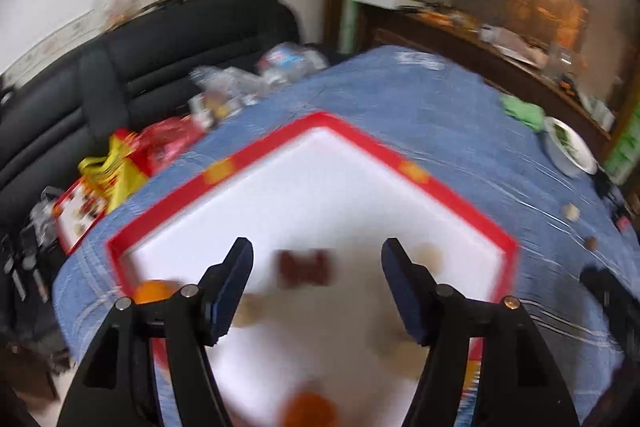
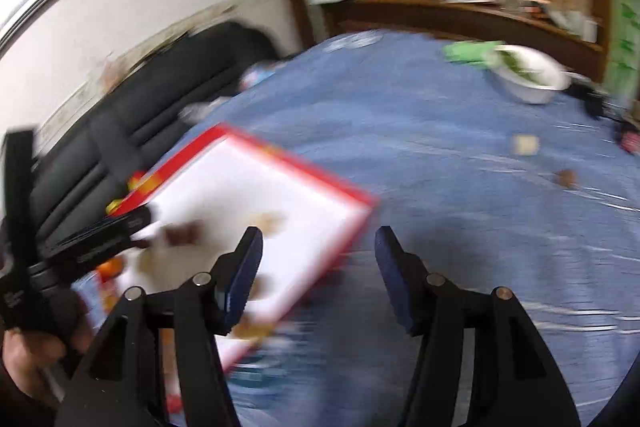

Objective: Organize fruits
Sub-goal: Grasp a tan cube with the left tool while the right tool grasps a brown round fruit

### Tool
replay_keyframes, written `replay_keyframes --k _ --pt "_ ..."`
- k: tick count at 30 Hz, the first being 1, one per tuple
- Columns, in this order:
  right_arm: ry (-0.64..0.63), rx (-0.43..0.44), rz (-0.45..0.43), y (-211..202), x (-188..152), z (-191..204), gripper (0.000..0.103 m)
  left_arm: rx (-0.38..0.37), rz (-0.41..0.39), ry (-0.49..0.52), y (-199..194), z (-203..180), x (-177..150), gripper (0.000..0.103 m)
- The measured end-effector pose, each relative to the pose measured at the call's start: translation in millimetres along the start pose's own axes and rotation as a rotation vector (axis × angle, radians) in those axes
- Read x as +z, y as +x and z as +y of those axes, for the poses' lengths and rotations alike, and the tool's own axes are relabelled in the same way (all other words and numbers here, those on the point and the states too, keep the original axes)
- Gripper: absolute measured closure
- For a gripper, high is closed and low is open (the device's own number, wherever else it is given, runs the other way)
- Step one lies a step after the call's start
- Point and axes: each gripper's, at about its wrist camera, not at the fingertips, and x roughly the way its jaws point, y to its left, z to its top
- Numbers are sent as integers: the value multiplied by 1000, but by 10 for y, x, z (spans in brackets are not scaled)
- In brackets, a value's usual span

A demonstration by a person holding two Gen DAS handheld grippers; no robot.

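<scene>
Both grippers are hanging open and empty: the left gripper (image 1: 316,259) over the red-rimmed white tray (image 1: 460,195), where blurred orange fruits (image 1: 150,291) are lying near its edges; the right gripper (image 2: 318,247) over the blue tablecloth (image 2: 440,155) beside the tray's corner.

- A white tray (image 1: 320,195) with a red rim is laid flat on the blue cloth.
- A dark red fruit (image 1: 306,267), two oranges (image 1: 154,291) and blurry brown bits are seen inside it.
</scene>
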Motion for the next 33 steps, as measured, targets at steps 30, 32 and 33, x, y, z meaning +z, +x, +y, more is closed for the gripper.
replay_keyframes --k 30,32,33 --pt "258 -281 65 -56 68 -2366 79 -256 76 394 1092 -3496 98 44" --pt "259 -279 63 -99 15 -2374 79 -233 101 422 1199 -3556 86 84" --pt "259 -276 61 -116 -10 -2362 79 -218 93 441 1178 -3554 78 91"
